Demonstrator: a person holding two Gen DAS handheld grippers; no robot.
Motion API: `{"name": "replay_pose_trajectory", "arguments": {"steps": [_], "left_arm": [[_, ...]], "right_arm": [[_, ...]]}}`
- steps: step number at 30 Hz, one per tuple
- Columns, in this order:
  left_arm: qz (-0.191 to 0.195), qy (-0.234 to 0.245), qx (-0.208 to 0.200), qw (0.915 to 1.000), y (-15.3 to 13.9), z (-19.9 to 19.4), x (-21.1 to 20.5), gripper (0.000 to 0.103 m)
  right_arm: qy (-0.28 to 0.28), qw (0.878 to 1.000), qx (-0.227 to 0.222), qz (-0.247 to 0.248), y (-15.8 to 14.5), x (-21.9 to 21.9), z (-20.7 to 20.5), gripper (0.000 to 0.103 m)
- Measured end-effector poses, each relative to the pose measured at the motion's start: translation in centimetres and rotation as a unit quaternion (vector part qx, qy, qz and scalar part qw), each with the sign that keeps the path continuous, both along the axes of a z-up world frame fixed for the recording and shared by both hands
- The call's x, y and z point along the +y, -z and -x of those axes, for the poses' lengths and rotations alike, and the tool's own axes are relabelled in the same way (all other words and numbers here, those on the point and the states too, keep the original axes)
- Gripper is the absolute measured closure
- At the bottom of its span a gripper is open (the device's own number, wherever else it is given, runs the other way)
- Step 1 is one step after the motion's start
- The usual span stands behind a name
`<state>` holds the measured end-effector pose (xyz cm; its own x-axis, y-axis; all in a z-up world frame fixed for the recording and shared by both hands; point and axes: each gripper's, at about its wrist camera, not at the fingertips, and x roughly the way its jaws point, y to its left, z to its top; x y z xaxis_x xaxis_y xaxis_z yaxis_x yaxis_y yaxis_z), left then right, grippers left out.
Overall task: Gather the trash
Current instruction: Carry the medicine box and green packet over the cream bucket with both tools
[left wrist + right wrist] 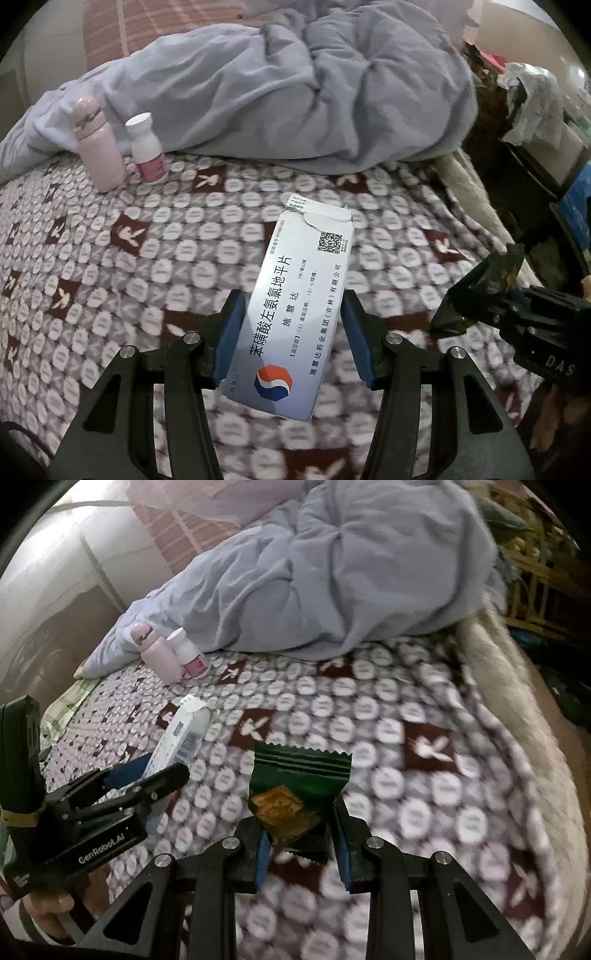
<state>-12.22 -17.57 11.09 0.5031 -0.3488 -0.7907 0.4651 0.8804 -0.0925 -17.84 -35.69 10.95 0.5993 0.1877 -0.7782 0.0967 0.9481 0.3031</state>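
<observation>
Left wrist view: the left hand-held gripper (pixel 293 317) holds a white medicine box (pixel 295 302) between its blue pads (pixel 229 339), one pad pressed to each long side. The box is lifted above the bed (pixel 110 258) and tilts away from the camera; its far end is torn open, and it bears a QR code, dark print and a red, white and blue logo. The bed is covered by a blanket patterned with white ovals and dark red squares. Toward the bed's far left corner a pink bottle (pixel 98 147) stands upright with a white pill bottle (pixel 147 149) with a pink label just beside it, both against the edge of a rumpled grey duvet (pixel 295 92) that fills the far part of the bed. At the right edge of this view the right hand-held gripper (pixel 465 314) appears side-on, with a dark wrapper in its jaws.

In the right wrist view, that gripper (pixel 299 823) is clamped narrowly on a green snack wrapper (pixel 295 782) with a zigzag top edge and a picture of a cracker on it; the wrapper stands up out of the jaws, clear of the blanket. To the left, the other gripper (pixel 147 771) with the box (pixel 181 734) is near the bed's left edge, a hand (pixel 51 915) gripping its handle below. The bed's right edge shows a pale furry trim (pixel 535 738).
</observation>
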Motion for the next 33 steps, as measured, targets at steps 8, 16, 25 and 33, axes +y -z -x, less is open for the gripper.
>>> {"name": "replay_pose_trajectory", "arguments": {"steps": [8,16,25,33], "left_arm": [[-0.003,0.030,-0.011,0.9995,-1.1,2.9,-3.5,0.052],[-0.004,0.070,-0.017,0.9974,-1.9,5.4,-7.8,0.052],[0.000,0.122,-0.017,0.9924,-2.4,8.0,-13.5,0.052],[0.010,0.183,-0.009,0.9831,-2.8,11.0,-19.3,0.052]], "right_arm": [[0.029,1.000,-0.004,0.002,-0.6,-2.7,4.0,0.075],[0.069,0.997,-0.018,0.008,-1.8,-6.4,7.9,0.075],[0.126,0.992,-0.017,0.012,-2.2,-11.6,12.3,0.075],[0.185,0.982,-0.013,0.021,-2.2,-16.6,16.5,0.075]]}}
